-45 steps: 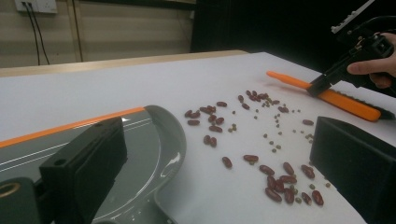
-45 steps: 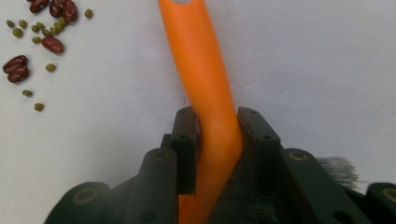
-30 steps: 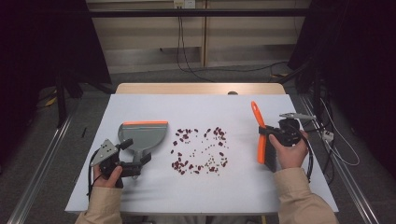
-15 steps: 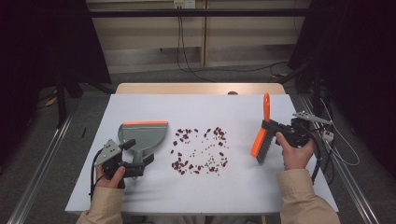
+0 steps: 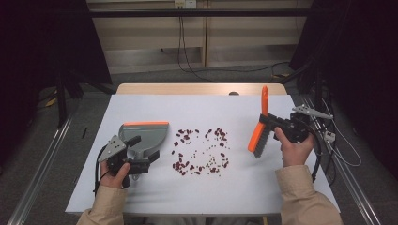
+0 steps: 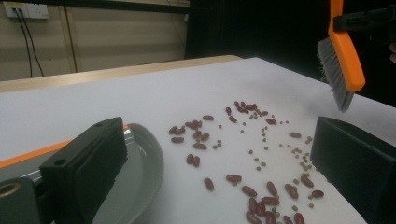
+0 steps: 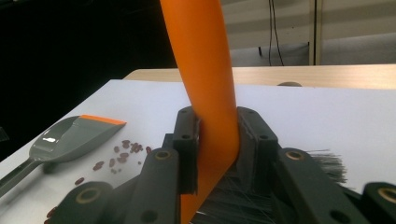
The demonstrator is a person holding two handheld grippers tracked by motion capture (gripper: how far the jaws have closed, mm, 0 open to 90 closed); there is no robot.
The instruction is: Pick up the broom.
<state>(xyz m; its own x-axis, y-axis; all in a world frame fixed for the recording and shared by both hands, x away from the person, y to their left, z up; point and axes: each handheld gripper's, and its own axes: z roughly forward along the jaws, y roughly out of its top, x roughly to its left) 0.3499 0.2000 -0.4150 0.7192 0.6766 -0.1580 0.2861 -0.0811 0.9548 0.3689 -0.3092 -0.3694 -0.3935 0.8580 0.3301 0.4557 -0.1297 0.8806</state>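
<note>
So the orange brush (image 5: 259, 127) is up off the table (image 5: 291, 187) on the right side, handle pointing up and away, grey bristles hanging down at a slant. My right tongs (image 5: 271, 123) have it clamped on the handle just above the bristle block; in the right gripper view the two black jaws squeeze the orange handle (image 7: 210, 93) from both sides, so that's a solid grip. From the left gripper view I can see the brush (image 6: 340, 56) floating above the far edge of the mess, not touching anything.

The mess is a scatter of red beans (image 5: 199, 152) with some small greenish bits mixed in, spread across the middle of the white table, between brush and dustpan.

The grey dustpan (image 5: 143, 136) with the orange lip lies flat on the left, its orange edge facing away from me, just beside the beans. My left tongs (image 5: 145, 157) sit at its handle end. In the left gripper view the jaws stand wide apart with beans showing between them, and the pan rim (image 6: 149, 163) is next to the left jaw. I can't tell if they're actually pinching the handle.
</note>
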